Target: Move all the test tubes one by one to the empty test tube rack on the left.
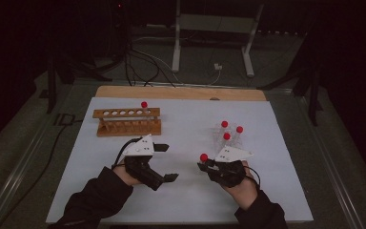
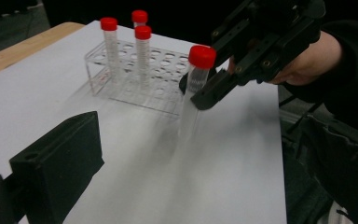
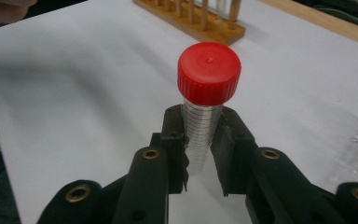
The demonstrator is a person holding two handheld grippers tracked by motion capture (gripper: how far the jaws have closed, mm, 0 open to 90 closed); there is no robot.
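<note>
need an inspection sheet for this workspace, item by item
surface: white sheet over a wooden tabletop, bare around the racks
job's things: red-capped tube held upright off the sheet; clear plastic rack with three capped tubes; wooden rack with one capped tube at its right end
clutter: nothing seen
grippers: right tongs shut on the red-capped tube below its cap; left tongs open, nothing between them
cables: cable from each gripper; several on the floor beyond the table
surroundings: dark room, white stand legs behind
</note>
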